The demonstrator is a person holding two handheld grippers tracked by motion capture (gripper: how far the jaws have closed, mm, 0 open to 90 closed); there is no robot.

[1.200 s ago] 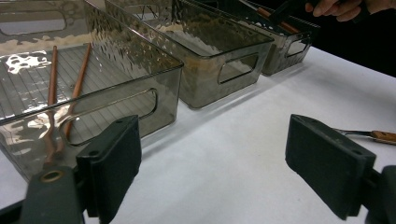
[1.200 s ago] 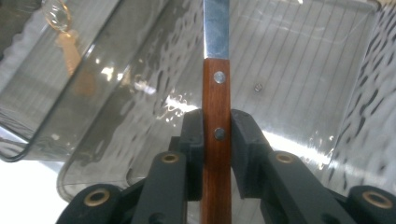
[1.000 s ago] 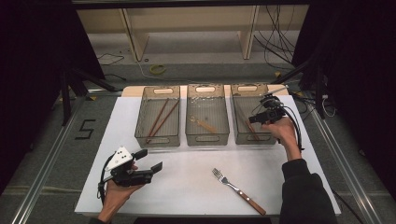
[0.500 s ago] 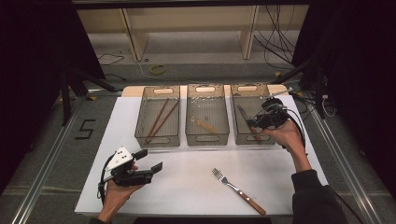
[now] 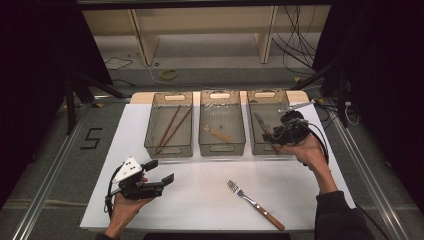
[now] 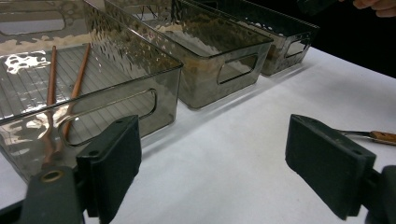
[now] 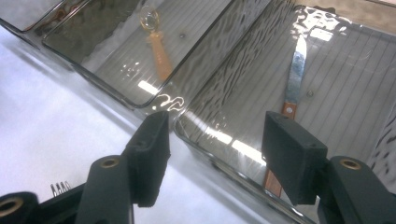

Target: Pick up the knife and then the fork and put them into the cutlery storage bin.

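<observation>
White surface [image 5: 200,200] fills the middle and lower part of the high view. Three smoked clear bins stand in a row across its upper centre: left bin [image 5: 168,125] with two chopsticks [image 5: 170,127] lying lengthwise, middle bin [image 5: 222,122] with a small wooden spoon [image 5: 217,132], right bin [image 5: 267,120] with a knife [image 5: 262,122] on its floor. In the right gripper view the knife [image 7: 294,74] lies flat inside the right bin [image 7: 345,84], blade toward the top of frame, wooden handle toward the bottom, partly behind one pad. Right tongs [image 5: 280,135] at centre right of the high view, over the near rim of the right bin; jaws have just been opening and stand apart, nothing pinched between them, knife free below. Left tongs [image 5: 160,172] at lower left, held over the bare surface, jaws wide apart and empty. Fork [image 5: 255,204] with wooden handle lies at lower centre right, well apart from both tongs.
</observation>
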